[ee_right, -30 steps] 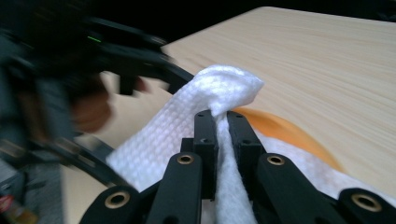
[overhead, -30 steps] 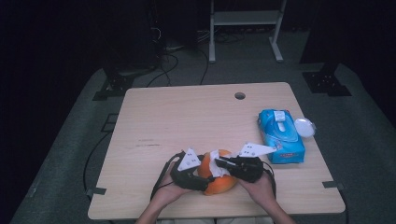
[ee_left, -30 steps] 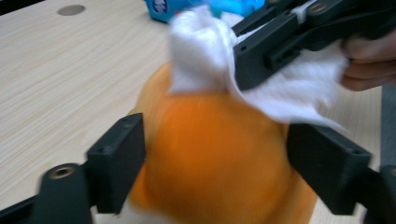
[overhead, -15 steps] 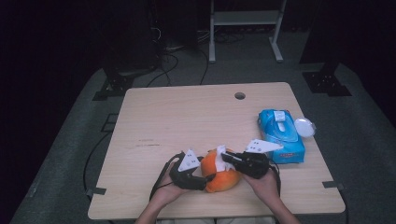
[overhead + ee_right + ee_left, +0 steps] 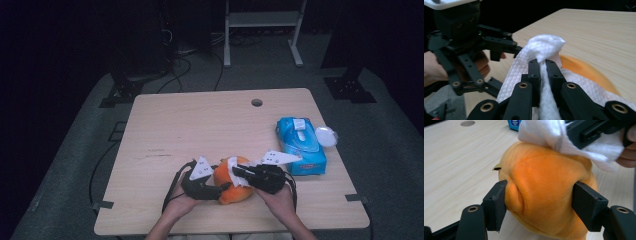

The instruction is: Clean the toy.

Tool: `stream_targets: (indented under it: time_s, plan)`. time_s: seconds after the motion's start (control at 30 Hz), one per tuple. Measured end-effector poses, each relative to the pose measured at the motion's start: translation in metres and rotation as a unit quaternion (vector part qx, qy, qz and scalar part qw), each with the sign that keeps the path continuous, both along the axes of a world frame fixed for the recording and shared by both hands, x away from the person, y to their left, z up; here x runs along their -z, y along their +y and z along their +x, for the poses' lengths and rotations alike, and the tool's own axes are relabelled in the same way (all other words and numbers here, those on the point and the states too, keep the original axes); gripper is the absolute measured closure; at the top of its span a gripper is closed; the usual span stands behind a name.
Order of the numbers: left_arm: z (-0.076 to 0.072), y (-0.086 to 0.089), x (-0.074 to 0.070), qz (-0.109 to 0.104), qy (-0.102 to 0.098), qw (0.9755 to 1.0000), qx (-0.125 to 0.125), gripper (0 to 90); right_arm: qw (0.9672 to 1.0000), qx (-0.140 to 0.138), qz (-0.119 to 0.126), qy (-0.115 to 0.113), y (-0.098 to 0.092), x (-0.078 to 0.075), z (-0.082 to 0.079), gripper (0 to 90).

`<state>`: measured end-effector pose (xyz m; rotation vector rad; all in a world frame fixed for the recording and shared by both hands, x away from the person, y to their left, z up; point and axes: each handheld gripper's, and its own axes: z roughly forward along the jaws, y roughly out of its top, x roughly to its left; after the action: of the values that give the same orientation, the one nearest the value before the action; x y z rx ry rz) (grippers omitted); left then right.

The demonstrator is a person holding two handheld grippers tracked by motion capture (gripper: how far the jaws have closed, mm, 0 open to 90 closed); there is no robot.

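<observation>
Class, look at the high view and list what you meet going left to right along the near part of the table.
left gripper → orange plush toy → right gripper pinching a white wipe → blue wipes pack → white lid

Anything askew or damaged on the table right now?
Nothing damaged. The left gripper squeezes the orange plush toy, denting its sides, while the right gripper presses a white wipe on top. The blue wipes pack lies flat.

Far and left worktop (image 5: 200, 125): bare, open passage.
Right edge: blue wipes pack (image 5: 300, 145) with white lid (image 5: 326, 135) beside it blocks.
Near edge centre: orange plush (image 5: 232, 180) between both tools.
</observation>
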<state>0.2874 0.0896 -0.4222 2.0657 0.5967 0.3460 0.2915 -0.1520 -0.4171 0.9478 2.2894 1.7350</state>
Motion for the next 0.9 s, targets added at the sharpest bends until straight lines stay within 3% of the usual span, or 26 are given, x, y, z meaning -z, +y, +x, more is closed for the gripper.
stream_targets:
  time_s: [0.13, 0.2, 0.3, 0.37, 0.47, 0.6, 0.77, 0.87, 0.9]
  plan:
    - [0.002, 0.002, 0.004, -0.013, 0.012, 0.9998, 0.008, 30.8, 0.9999, 0.000, -0.014, -0.010, -0.004, 0.000, 0.003, 82.9]
    - [0.003, 0.003, 0.004, -0.018, 0.016, 0.9997, 0.007, 30.2, 0.9993, 0.021, -0.024, -0.018, -0.011, 0.000, 0.008, 82.8]
    - [0.005, 0.002, 0.006, -0.031, 0.030, 0.9990, 0.007, 24.2, 0.9981, 0.058, -0.021, 0.007, -0.030, 0.010, 0.021, 82.7]
    - [0.007, 0.001, 0.007, -0.043, 0.054, 0.9976, 0.004, 19.0, 0.9981, 0.057, -0.011, 0.022, -0.032, 0.014, 0.021, 82.8]
    - [0.007, -0.001, 0.010, -0.043, 0.064, 0.9970, -0.004, 17.1, 0.9988, 0.042, -0.014, 0.019, -0.023, 0.013, 0.016, 82.8]
    - [0.006, 0.003, 0.004, -0.031, 0.027, 0.9990, -0.016, 29.4, 0.9992, 0.031, 0.001, 0.024, -0.016, 0.012, 0.012, 83.1]
    - [0.003, 0.006, -0.005, -0.008, -0.007, 0.9999, -0.010, 31.8, 0.9995, 0.019, 0.016, 0.020, -0.010, 0.008, 0.007, 83.2]
    - [-0.001, -0.001, -0.005, 0.006, -0.027, 0.9996, 0.002, 31.9, 0.9998, -0.010, 0.013, -0.008, 0.001, 0.000, -0.002, 83.2]
    - [-0.003, -0.002, -0.006, 0.012, -0.032, 0.9994, 0.005, 31.9, 0.9995, -0.017, -0.001, -0.026, 0.007, -0.003, -0.006, 83.1]
